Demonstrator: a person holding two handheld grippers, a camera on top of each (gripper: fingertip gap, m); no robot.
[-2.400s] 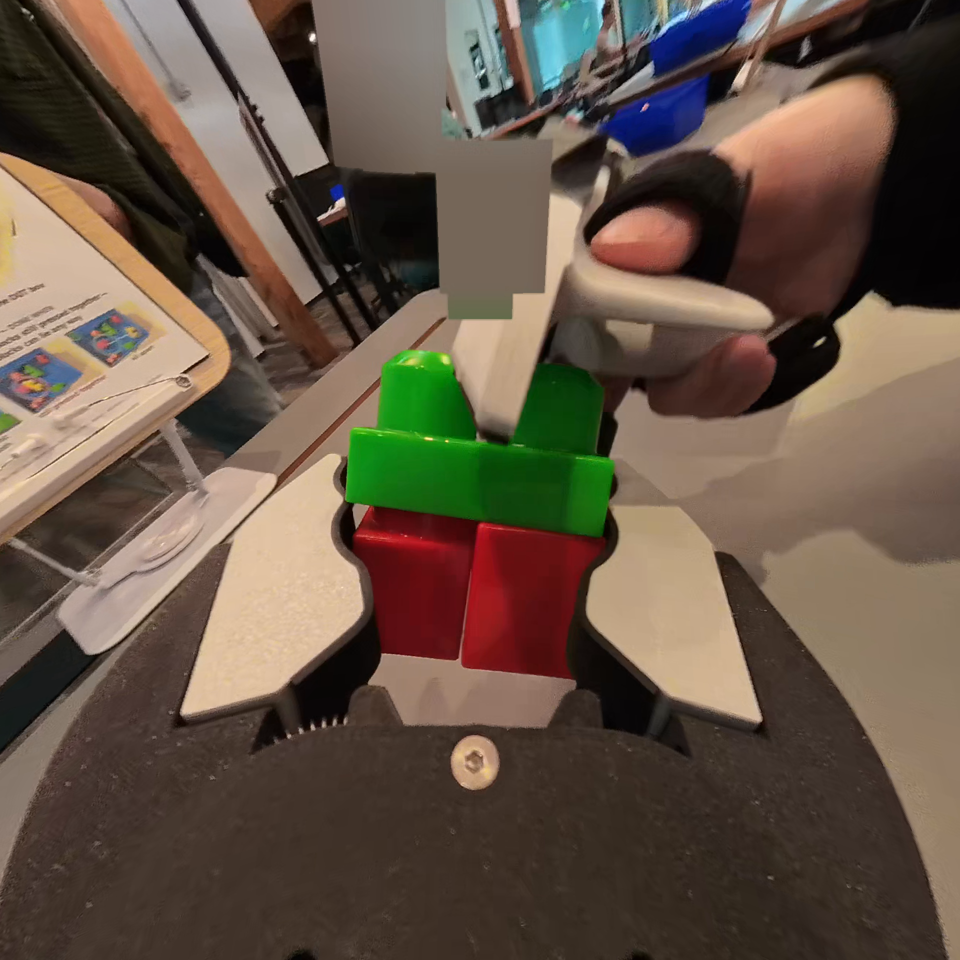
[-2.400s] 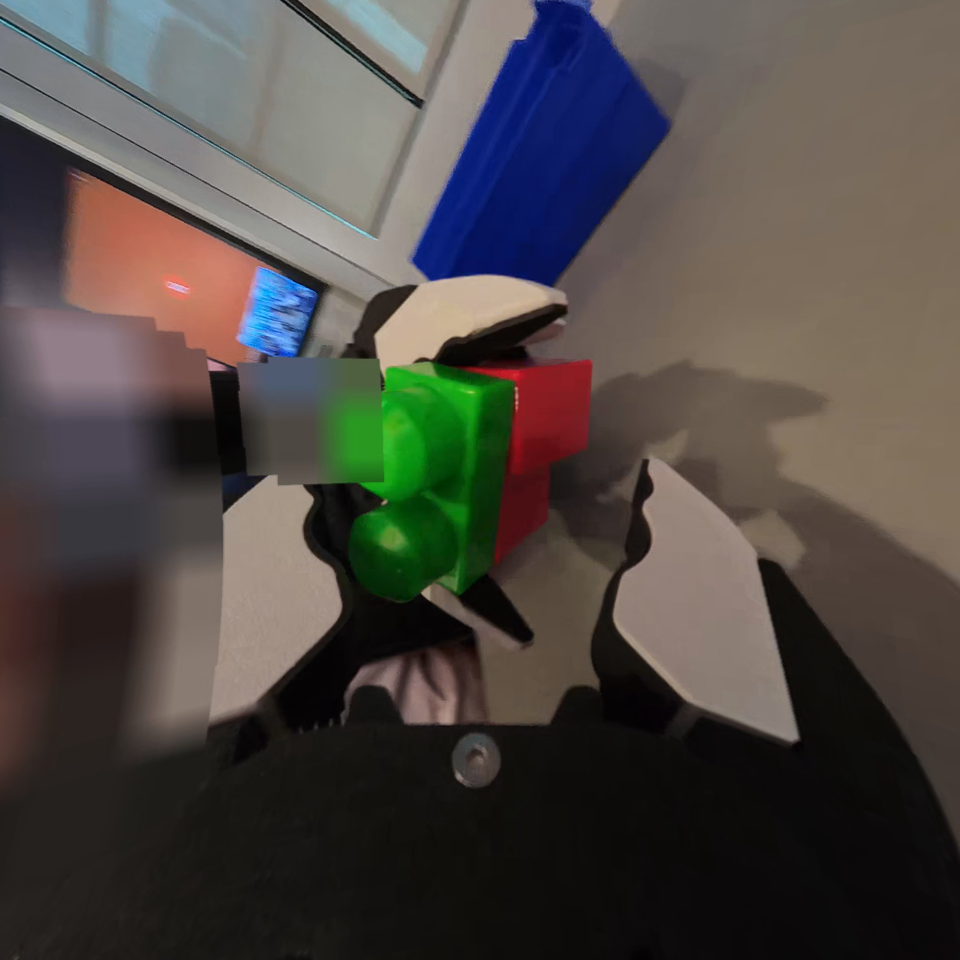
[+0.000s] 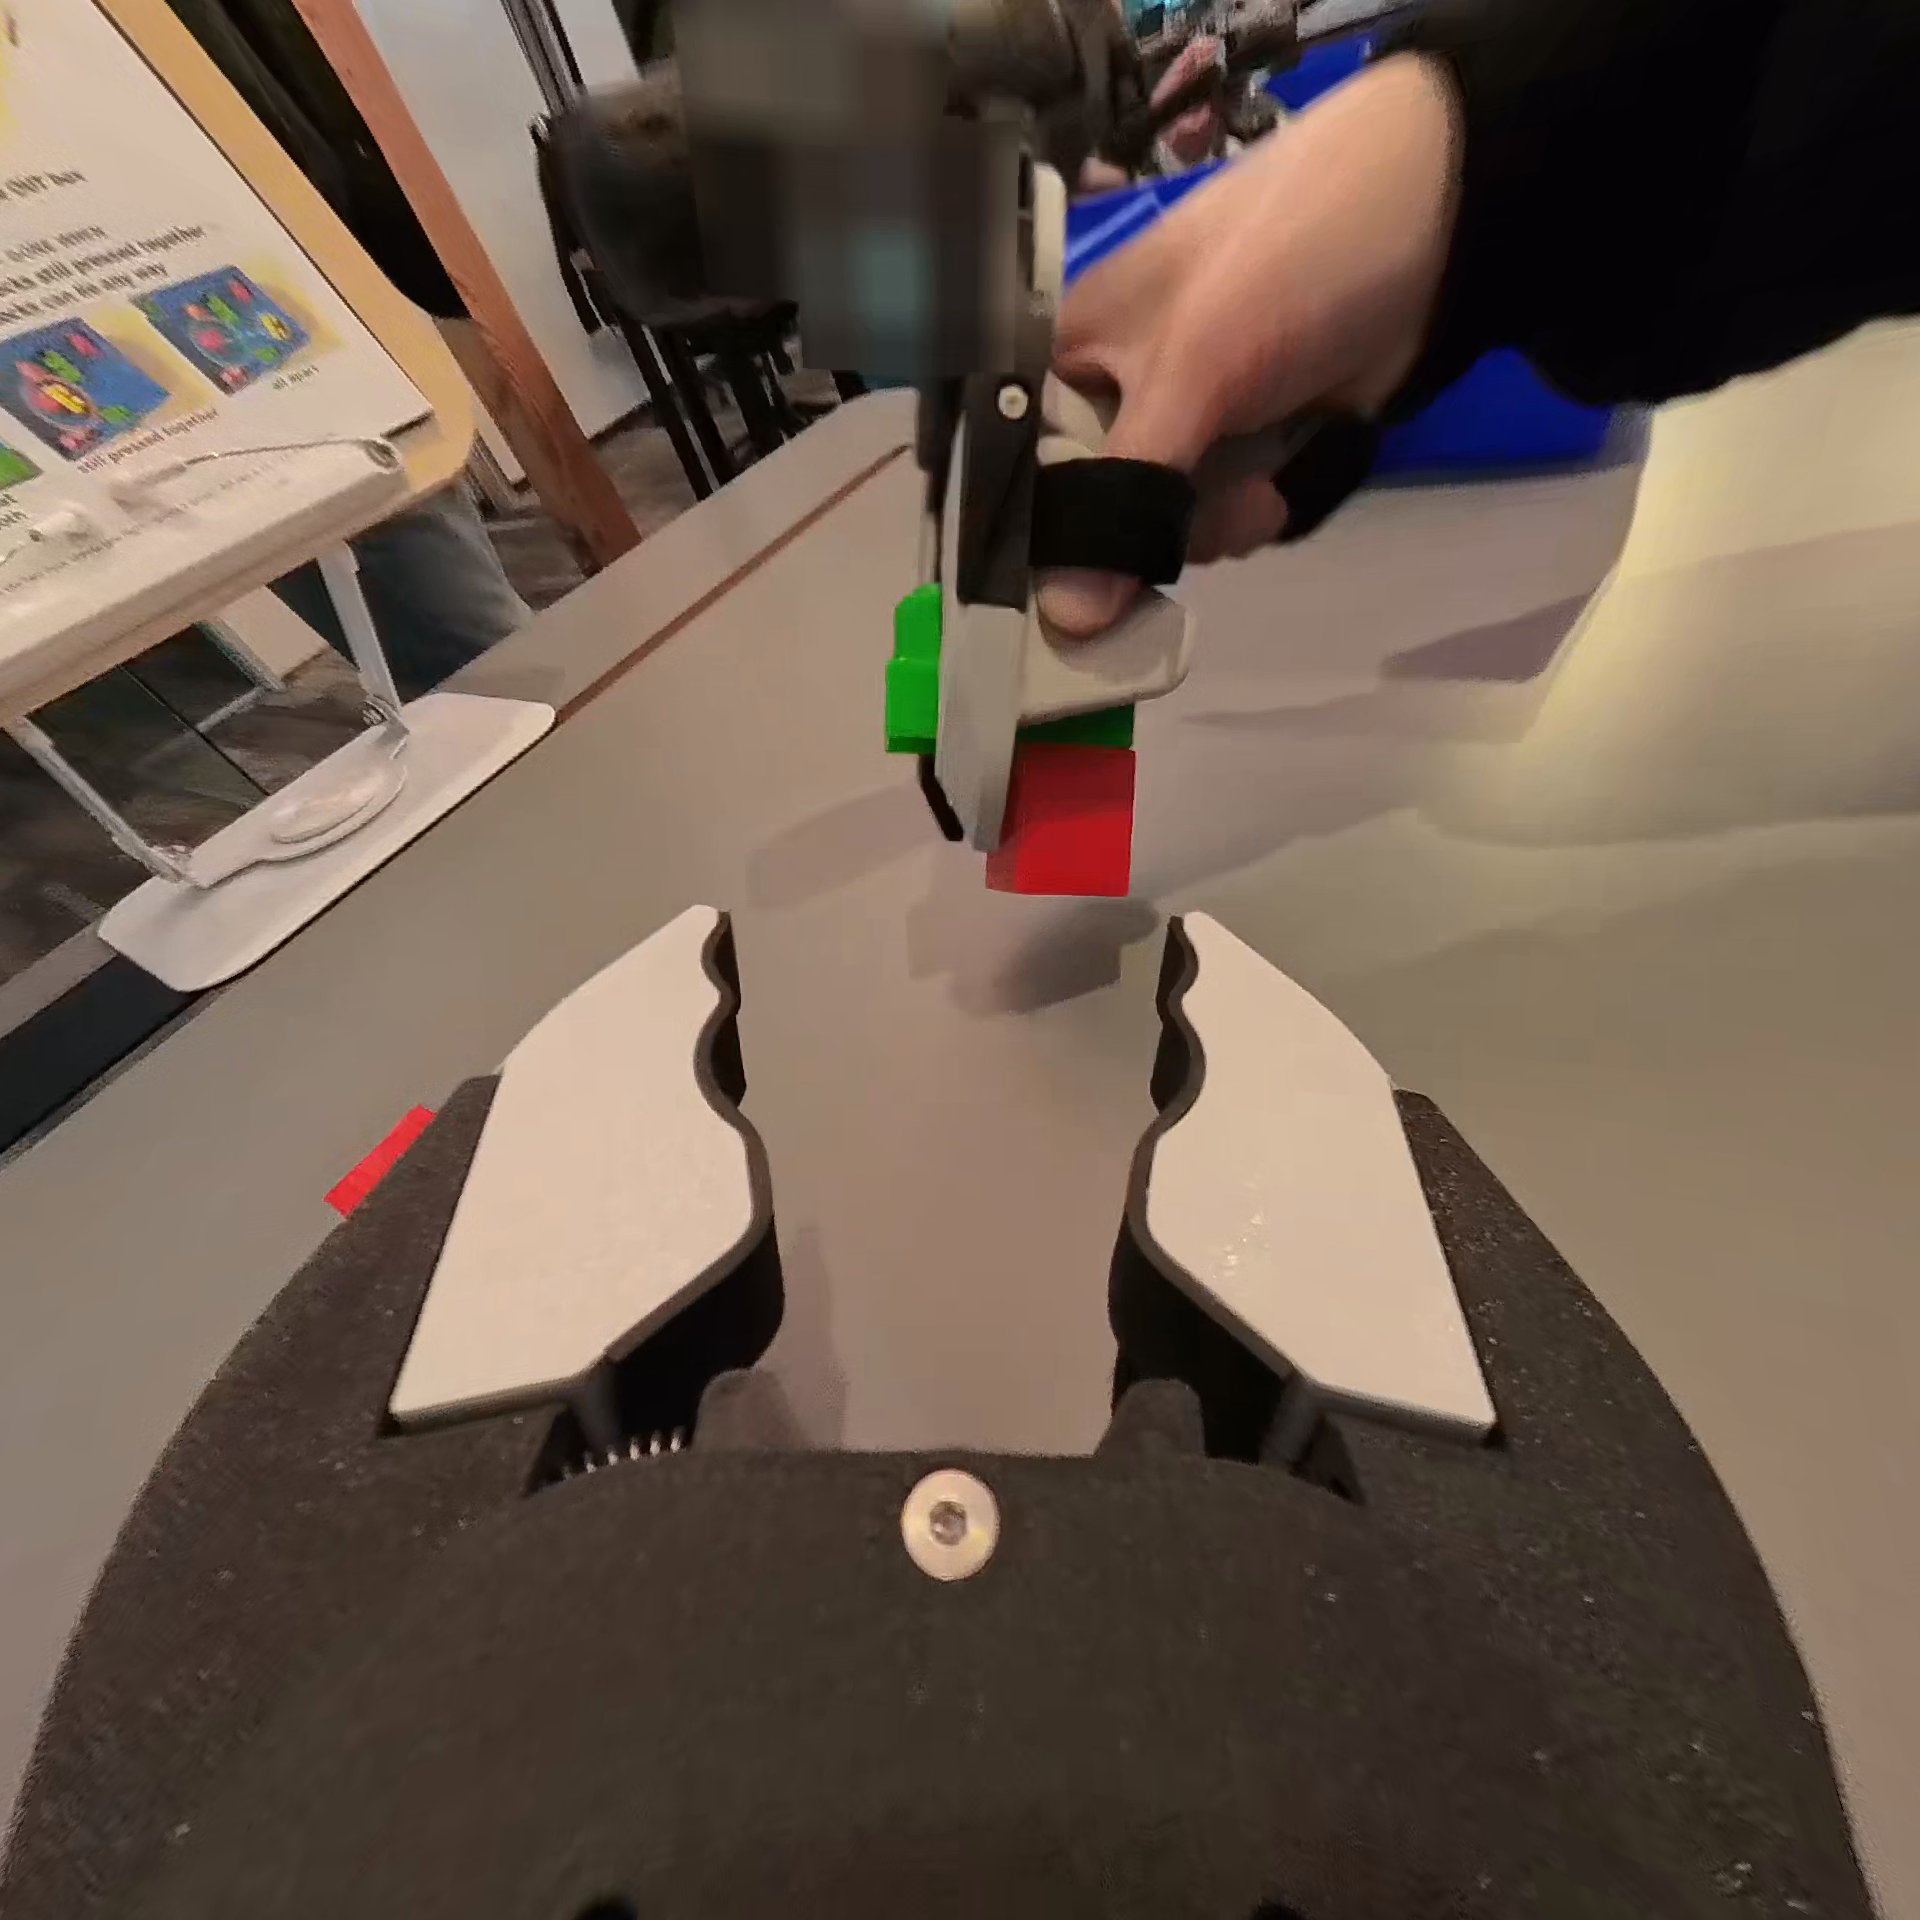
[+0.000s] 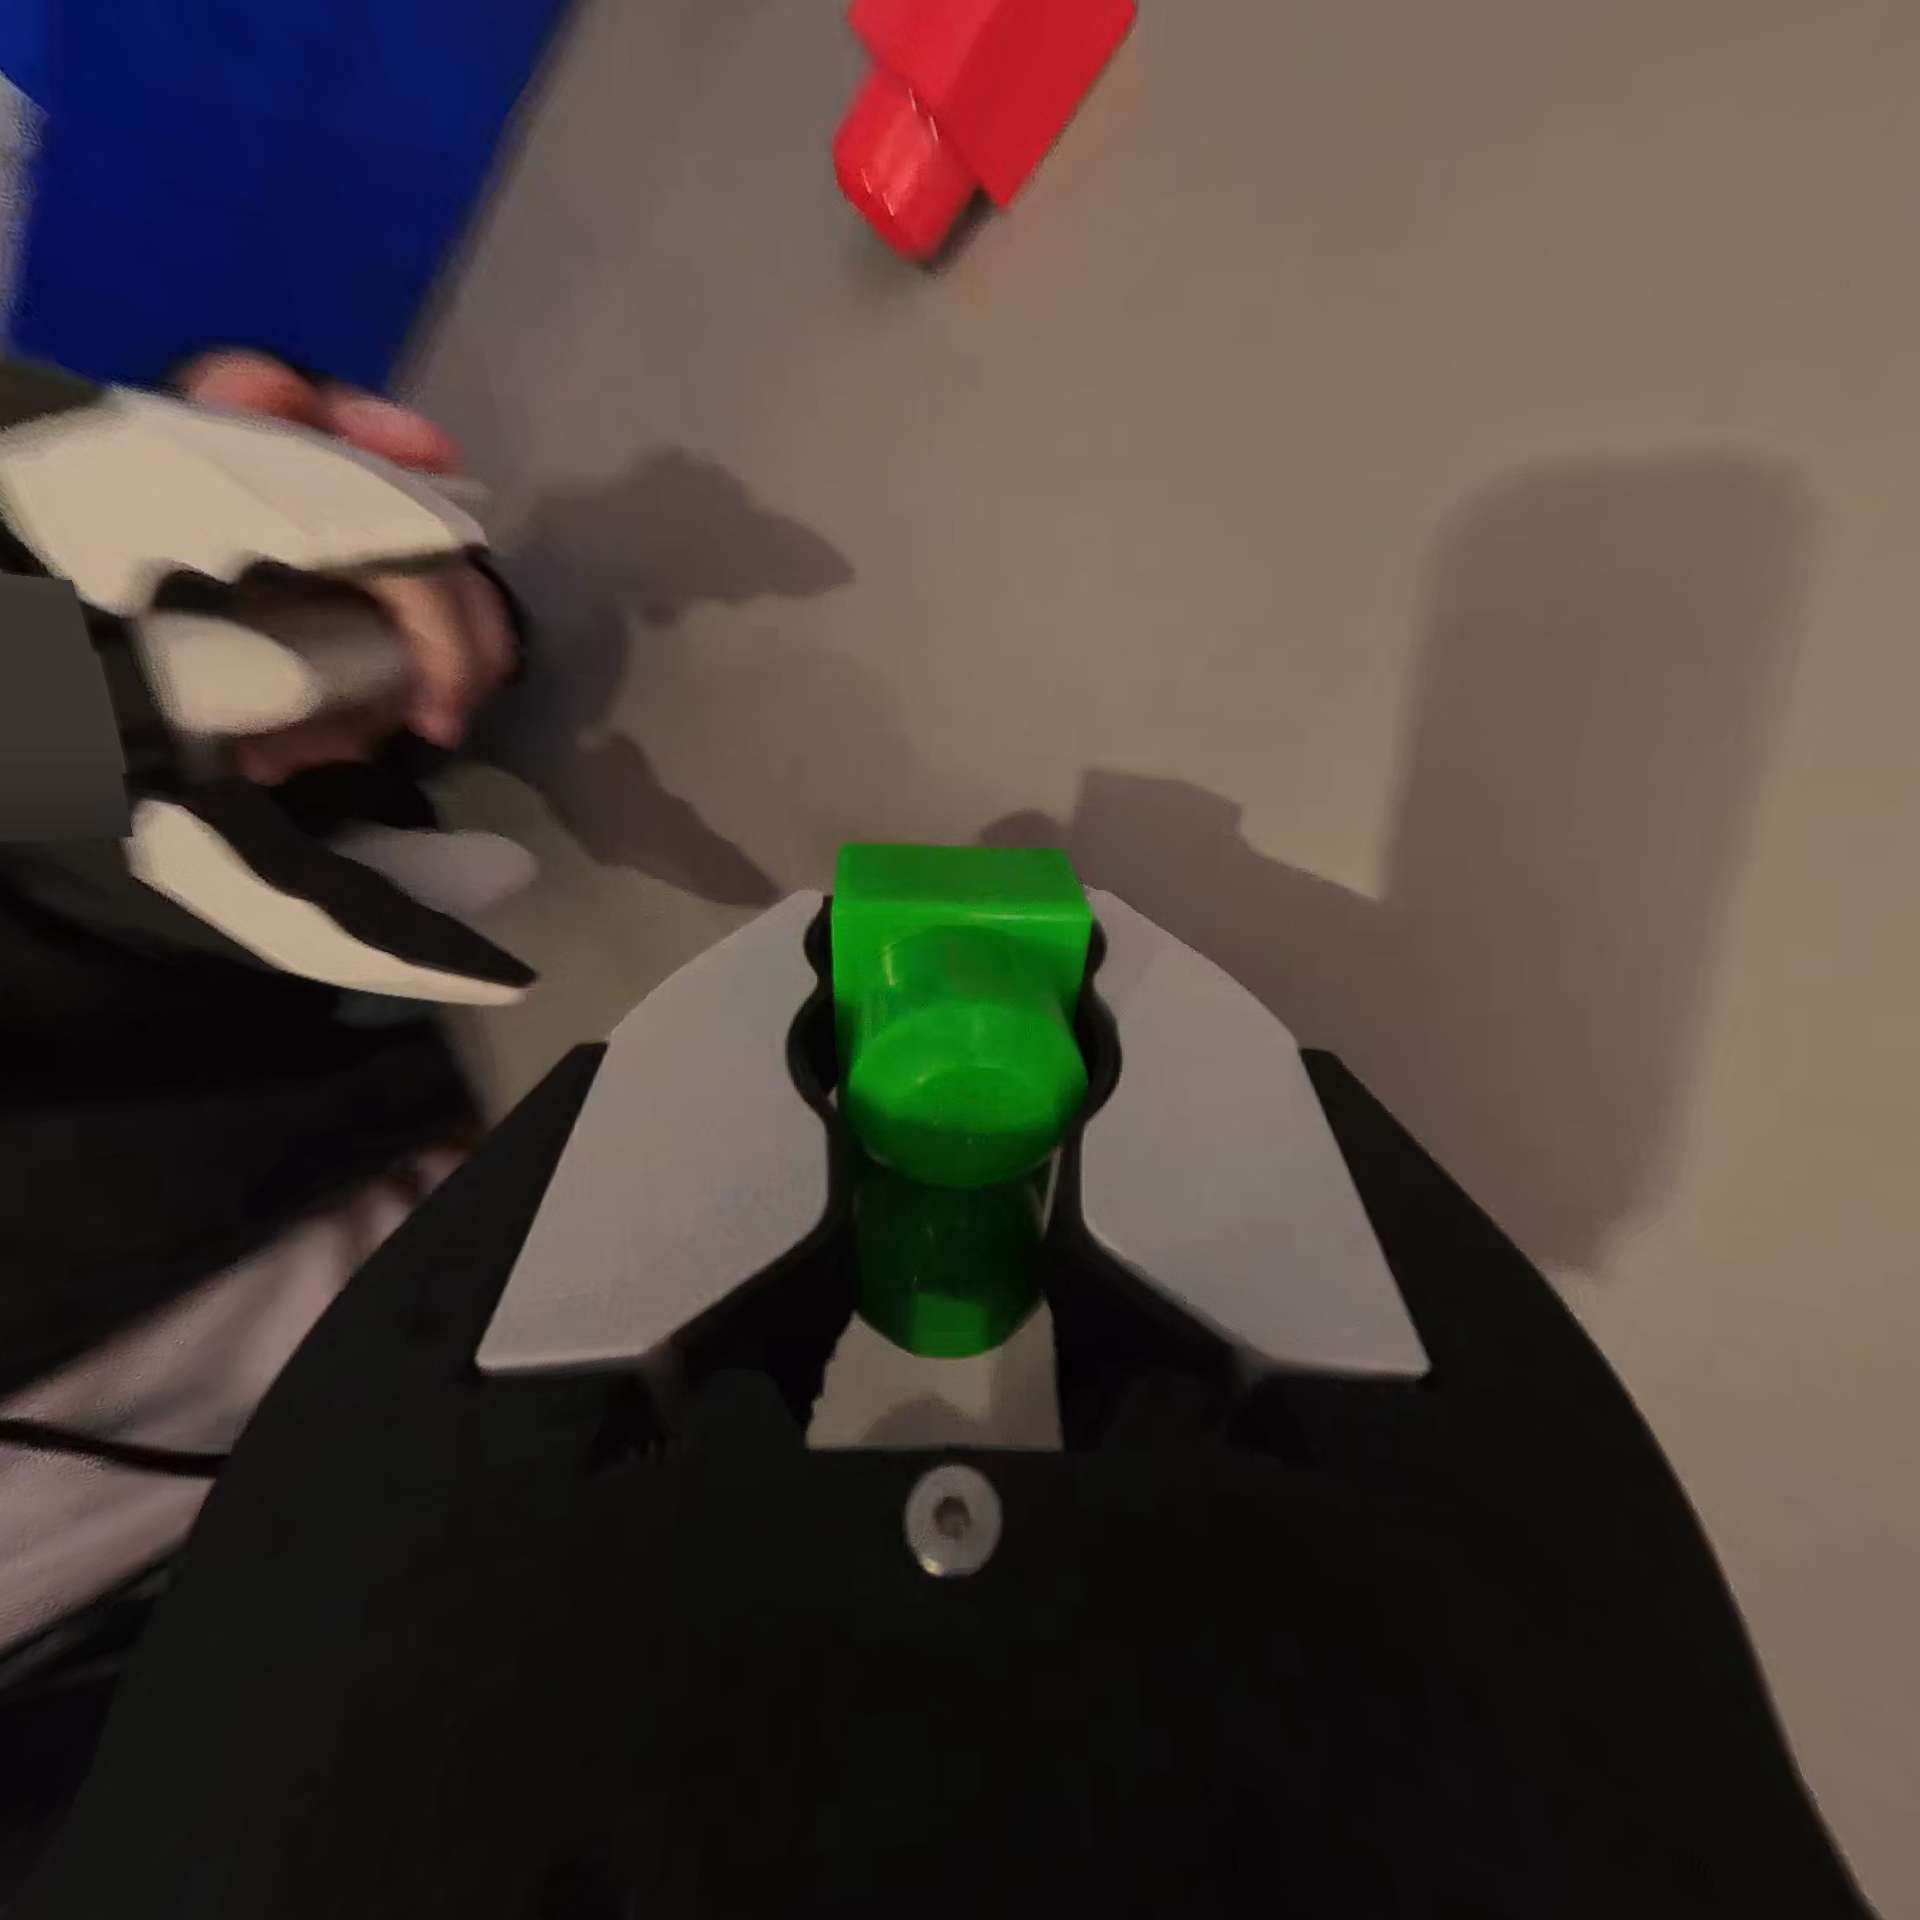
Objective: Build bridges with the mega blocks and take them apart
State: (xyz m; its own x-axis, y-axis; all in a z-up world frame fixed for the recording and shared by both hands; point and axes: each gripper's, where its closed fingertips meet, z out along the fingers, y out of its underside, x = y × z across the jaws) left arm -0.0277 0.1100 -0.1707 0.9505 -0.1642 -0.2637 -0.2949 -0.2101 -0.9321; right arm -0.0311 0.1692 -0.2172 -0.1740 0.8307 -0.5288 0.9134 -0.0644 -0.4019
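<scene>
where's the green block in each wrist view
Left wrist view: the green block is upper centre, held by the right gripper above the table, with a red block attached beneath it.
Right wrist view: the green block is at centre, clamped between that gripper's own fingers, studs toward the camera.
Shared landmark: the blue bin, upper right in the left view, upper left in the right view.

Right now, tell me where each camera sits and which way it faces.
Left wrist view: on the open left tongs, facing forward low over the grey table, at the right hand carrying the green plastic block; own fingers show.
Right wrist view: on the right tongs, facing down at the table; they clamp that block, left hand beside.
Shared: that block and the table.
</scene>
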